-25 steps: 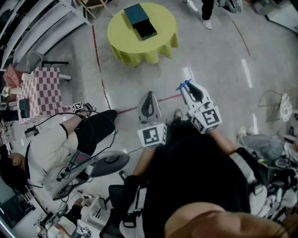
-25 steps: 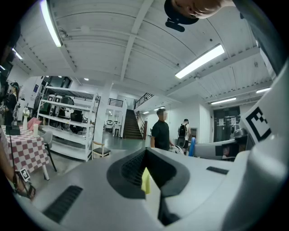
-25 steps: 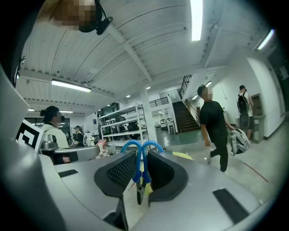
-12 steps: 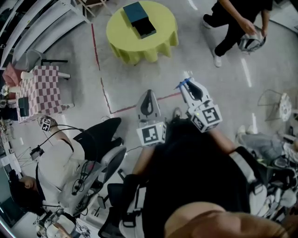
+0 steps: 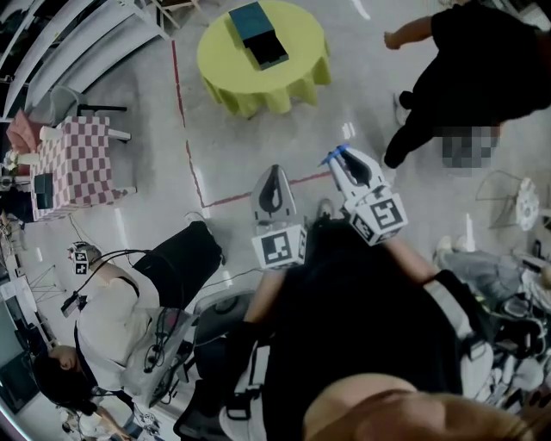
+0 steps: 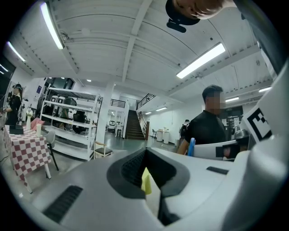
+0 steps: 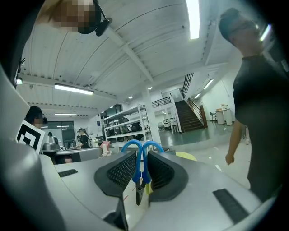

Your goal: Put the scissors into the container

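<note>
My right gripper (image 5: 337,160) is shut on blue-handled scissors (image 5: 340,156). In the right gripper view the scissors (image 7: 141,168) stand upright between the ribbed pads, handles up, inside that gripper (image 7: 141,175). My left gripper (image 5: 274,175) is held beside it, to the left, shut with nothing in it; its jaws (image 6: 147,173) show only a thin slit. Far ahead, a round yellow table (image 5: 297,73) carries a dark teal box-shaped container (image 5: 250,21) with a darker part (image 5: 269,54) next to it. Both grippers are over the floor, well short of the table.
A person in black (image 5: 482,60) stands at the upper right, close to the right gripper's side. Another person sits on a wheeled chair (image 5: 120,310) at the lower left. A checkered table (image 5: 76,168) stands left, and red tape lines (image 5: 193,170) cross the floor.
The person in black has walked in closer at the upper right. The seated person has rolled down and left. Both grippers have hardly moved, scissors still held.
</note>
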